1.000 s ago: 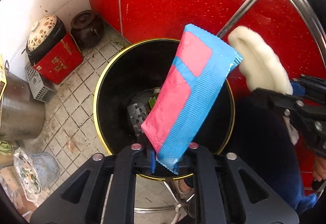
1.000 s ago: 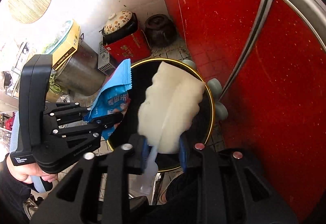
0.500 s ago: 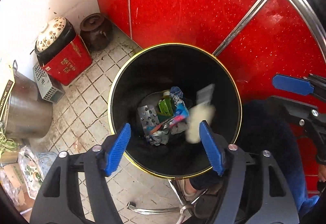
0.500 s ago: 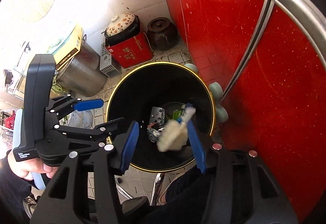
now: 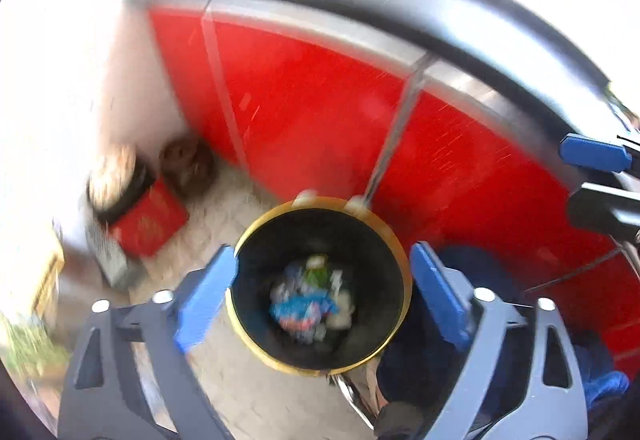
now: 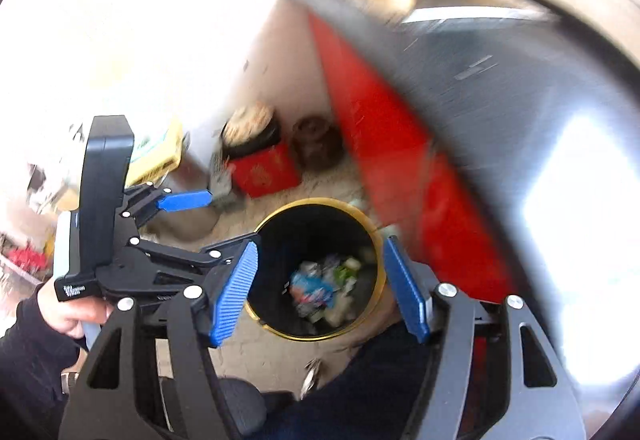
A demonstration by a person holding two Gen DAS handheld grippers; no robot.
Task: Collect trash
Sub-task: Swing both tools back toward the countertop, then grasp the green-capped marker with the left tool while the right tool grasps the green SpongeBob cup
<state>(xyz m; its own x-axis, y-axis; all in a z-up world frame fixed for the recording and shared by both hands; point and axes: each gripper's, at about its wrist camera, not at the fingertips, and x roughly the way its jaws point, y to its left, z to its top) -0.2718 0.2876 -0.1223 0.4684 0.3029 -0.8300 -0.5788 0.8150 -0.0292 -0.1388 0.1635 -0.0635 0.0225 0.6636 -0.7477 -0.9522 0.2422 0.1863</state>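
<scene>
A black trash bin with a gold rim (image 5: 248,240) stands on the tiled floor, also in the right wrist view (image 6: 276,218). The pink and blue wrapper (image 5: 304,310) lies at its bottom among other trash, with the white wad (image 5: 340,320) beside it; the wrapper also shows in the right wrist view (image 6: 314,290). My left gripper (image 5: 320,300) is open and empty high above the bin. My right gripper (image 6: 320,292) is open and empty above it too. The left gripper also shows in the right wrist view (image 6: 188,224). Both views are blurred.
A red cabinet front (image 5: 320,120) rises behind the bin under a dark countertop (image 6: 500,100). A red box with a patterned pot (image 5: 140,220) and a brown jar (image 5: 186,164) stand in the corner. My dark blue trouser legs (image 5: 460,320) are right of the bin.
Both grippers opened and dropped the wrapper and the white wad into the bin. Both have since risen well above it, so the bin looks smaller and the countertop has come into view.
</scene>
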